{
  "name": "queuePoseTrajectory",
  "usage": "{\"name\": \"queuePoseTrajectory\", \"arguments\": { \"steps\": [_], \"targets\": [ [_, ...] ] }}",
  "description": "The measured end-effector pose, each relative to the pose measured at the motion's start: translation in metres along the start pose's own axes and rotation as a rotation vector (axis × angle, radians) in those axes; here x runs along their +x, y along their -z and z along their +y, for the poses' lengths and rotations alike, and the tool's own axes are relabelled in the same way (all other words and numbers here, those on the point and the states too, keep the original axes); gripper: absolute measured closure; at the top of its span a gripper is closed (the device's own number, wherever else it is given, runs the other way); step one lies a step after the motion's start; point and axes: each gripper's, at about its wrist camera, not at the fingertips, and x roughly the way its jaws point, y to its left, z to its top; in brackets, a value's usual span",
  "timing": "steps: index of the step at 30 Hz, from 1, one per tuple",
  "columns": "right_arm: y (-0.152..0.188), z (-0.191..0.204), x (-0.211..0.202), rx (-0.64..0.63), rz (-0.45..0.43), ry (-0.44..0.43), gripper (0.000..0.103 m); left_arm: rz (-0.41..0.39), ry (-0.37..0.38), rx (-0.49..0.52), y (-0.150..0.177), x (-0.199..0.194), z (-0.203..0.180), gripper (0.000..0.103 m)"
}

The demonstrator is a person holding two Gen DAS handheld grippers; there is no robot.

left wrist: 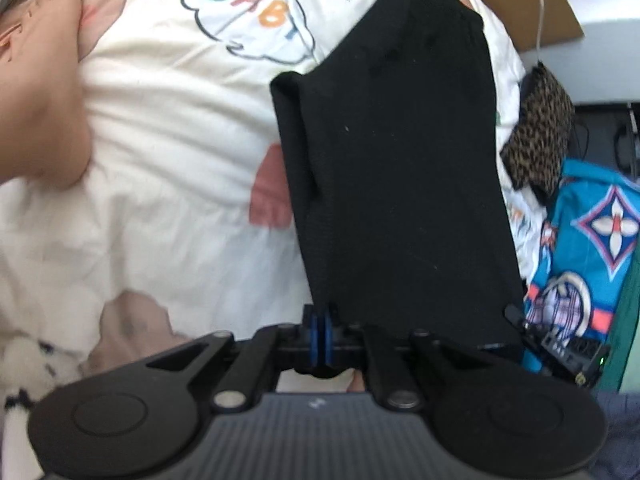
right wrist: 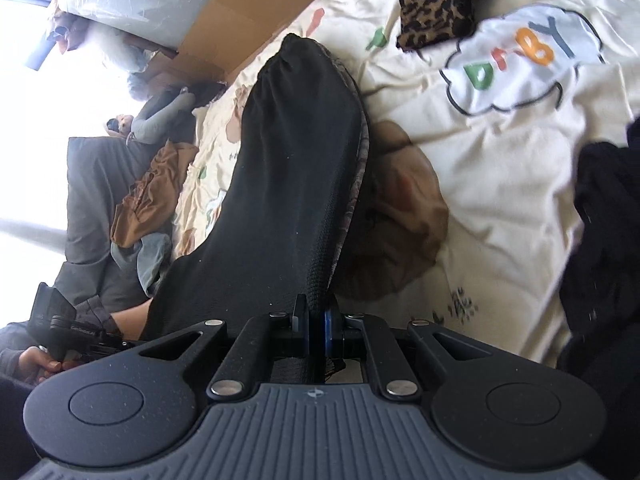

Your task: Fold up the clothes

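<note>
- Left wrist: left claw [left wrist: 322, 322] clamps one edge of the black garment [left wrist: 400, 152], hanging above the bed [left wrist: 168, 128].
- Right wrist: right claw [right wrist: 316, 320] pinches the other edge; fold looks barely begun, other clothes [right wrist: 436, 4] waiting.

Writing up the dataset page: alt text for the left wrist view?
The left gripper, shut, pinches the edge of a black garment that hangs over a cream bedspread printed "BABY". A leopard-print item lies at right.
</note>
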Motion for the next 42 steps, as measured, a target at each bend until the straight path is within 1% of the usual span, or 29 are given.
{"name": "queuePoseTrajectory", "arguments": {
  "steps": [4, 7, 10, 13, 16, 24, 30, 35, 42],
  "targets": [
    [0.011, -0.003, -0.006, 0.009, 0.012, 0.002, 0.098, 0.027, -0.011, 0.012, 0.014, -0.002, -0.002, 0.099],
    [0.015, -0.003, -0.011, 0.008, 0.017, 0.0, 0.098, 0.031, -0.017, 0.003, 0.018, -0.002, 0.002, 0.099],
    [0.015, -0.003, -0.011, 0.015, 0.017, 0.001, 0.098, 0.031, -0.021, 0.037, 0.022, -0.003, -0.002, 0.099],
    [0.007, 0.0, -0.008, 0.022, 0.006, -0.013, 0.098, 0.025, -0.025, 0.047, 0.019, -0.002, -0.003, 0.099],
    [-0.001, 0.004, -0.005, 0.026, -0.005, -0.026, 0.098, 0.003, -0.008, 0.029, 0.011, -0.007, -0.001, 0.099],
    [-0.037, 0.014, 0.005, 0.0, -0.041, -0.06, 0.098, -0.072, 0.034, -0.003, -0.012, -0.026, 0.009, 0.1],
    [-0.055, 0.017, 0.013, -0.002, -0.066, -0.075, 0.098, -0.128, 0.061, -0.017, -0.026, -0.031, 0.006, 0.1],
    [-0.07, 0.018, 0.023, 0.011, -0.096, -0.087, 0.098, -0.154, 0.06, -0.009, -0.047, -0.031, -0.004, 0.1],
    [-0.094, 0.022, 0.039, 0.0, -0.116, -0.069, 0.098, -0.191, 0.043, 0.001, -0.09, -0.025, -0.019, 0.1]
  ]
}}
